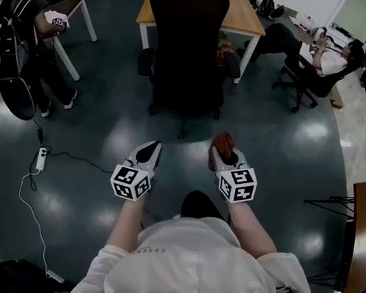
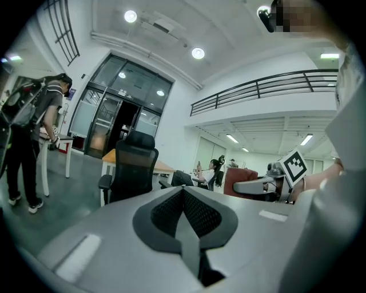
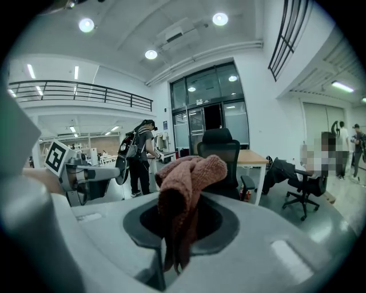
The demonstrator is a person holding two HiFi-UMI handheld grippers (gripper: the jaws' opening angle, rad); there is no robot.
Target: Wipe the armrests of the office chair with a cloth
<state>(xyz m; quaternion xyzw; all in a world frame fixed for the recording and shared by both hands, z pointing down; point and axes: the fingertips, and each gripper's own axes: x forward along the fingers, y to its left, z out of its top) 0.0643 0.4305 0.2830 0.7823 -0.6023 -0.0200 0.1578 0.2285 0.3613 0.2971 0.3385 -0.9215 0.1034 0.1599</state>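
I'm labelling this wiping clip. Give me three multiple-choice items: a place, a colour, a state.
1. The office chair stands: A. at the wooden table, in front of the person; B. behind the person; C. on its side.
2. The cloth is: A. blue; B. reddish-brown; C. white.
3. The left gripper is: A. open; B. shut on the cloth; C. shut, empty.

Answers: 1 A, the head view shows it upright by the table; 2 B, its colour shows in the right gripper view; 3 C, its jaws meet with nothing between them.
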